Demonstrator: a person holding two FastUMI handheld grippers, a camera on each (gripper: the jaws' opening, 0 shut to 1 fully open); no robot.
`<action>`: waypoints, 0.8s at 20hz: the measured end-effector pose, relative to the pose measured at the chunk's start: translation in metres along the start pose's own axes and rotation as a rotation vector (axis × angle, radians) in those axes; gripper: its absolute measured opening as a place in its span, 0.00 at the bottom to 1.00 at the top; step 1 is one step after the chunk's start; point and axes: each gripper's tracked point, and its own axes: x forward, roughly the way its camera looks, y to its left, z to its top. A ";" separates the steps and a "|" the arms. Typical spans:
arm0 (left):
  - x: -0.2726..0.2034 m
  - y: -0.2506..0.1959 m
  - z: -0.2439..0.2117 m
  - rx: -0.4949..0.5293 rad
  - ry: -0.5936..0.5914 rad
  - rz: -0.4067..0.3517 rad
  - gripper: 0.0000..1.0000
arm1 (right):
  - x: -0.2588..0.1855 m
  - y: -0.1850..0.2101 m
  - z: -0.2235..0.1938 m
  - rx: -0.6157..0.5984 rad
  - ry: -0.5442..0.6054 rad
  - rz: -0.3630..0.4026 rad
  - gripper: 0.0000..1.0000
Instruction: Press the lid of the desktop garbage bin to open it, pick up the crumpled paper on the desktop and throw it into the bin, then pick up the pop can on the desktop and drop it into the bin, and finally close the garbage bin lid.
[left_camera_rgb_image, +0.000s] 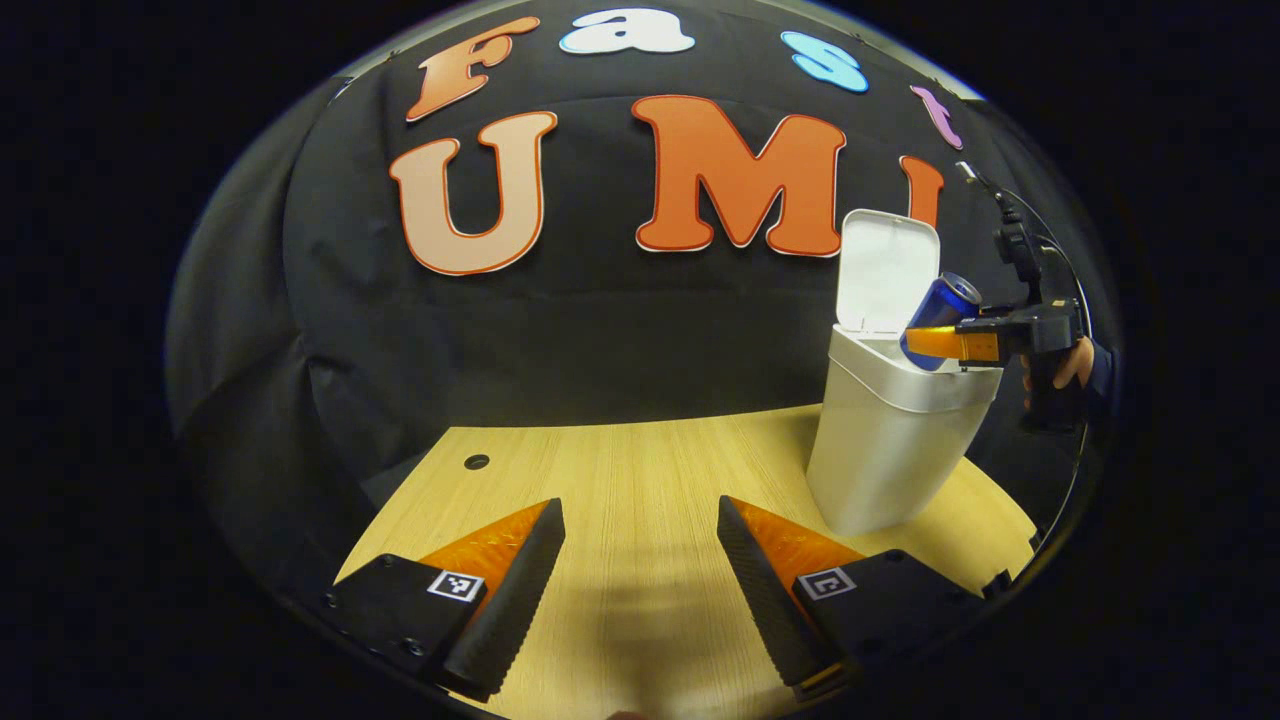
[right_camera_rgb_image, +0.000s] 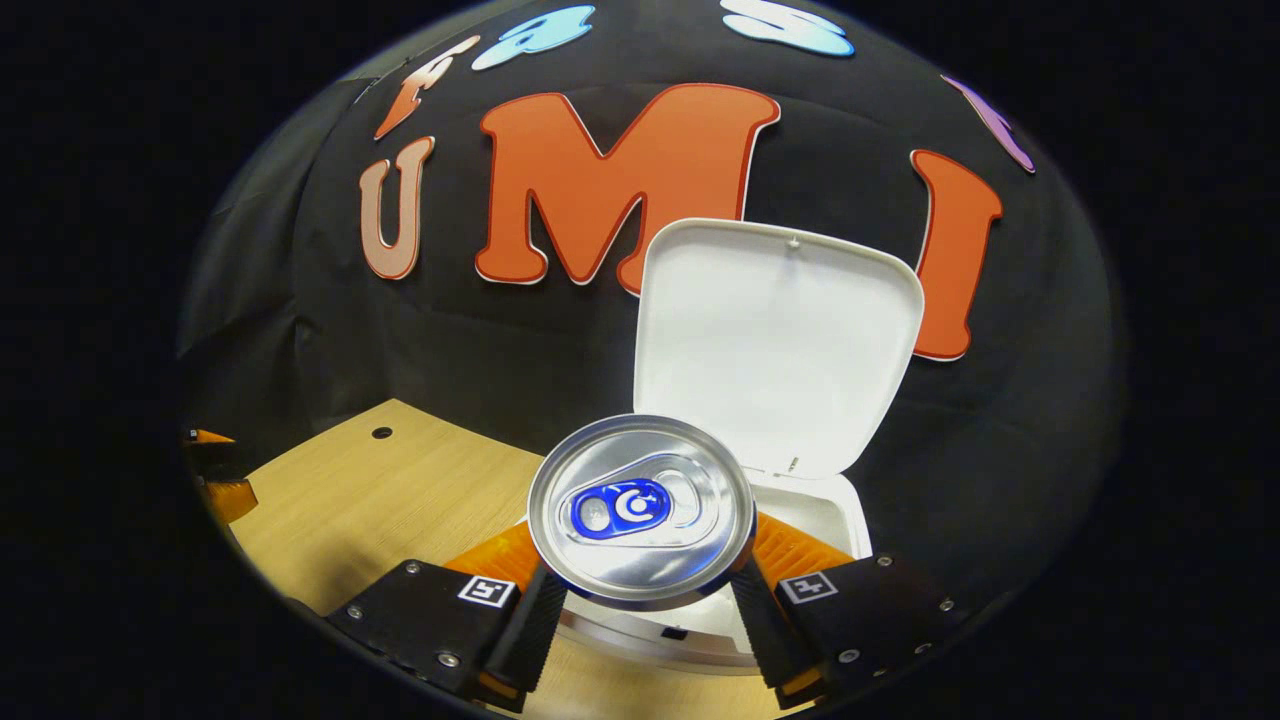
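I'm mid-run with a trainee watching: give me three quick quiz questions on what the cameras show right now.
1. True or false: the bin lid stands open.
2. What does the right gripper hold? A) crumpled paper B) pop can C) nothing
3. Fill in: the left gripper hangs open over the wooden ____.

Key: 1 true; 2 B, with the can tilted at the mouth of the bin; 3 desktop.

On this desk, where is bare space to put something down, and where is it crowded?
Free: the wooden desktop from the cable hole across to the garbage bin, including in front of the open left tongs. Crowded: above the bin's mouth, where the right tongs hold the pop can before the raised lid.
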 end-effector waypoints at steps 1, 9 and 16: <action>0.000 0.001 -0.001 -0.002 0.002 0.004 0.98 | 0.003 0.001 -0.003 0.002 0.013 -0.001 0.81; -0.008 0.010 -0.006 0.015 0.013 0.051 0.98 | 0.015 0.001 -0.016 0.032 0.059 0.006 0.82; -0.016 0.016 -0.015 -0.011 0.025 0.082 0.98 | 0.011 -0.005 -0.002 0.032 0.030 0.009 0.83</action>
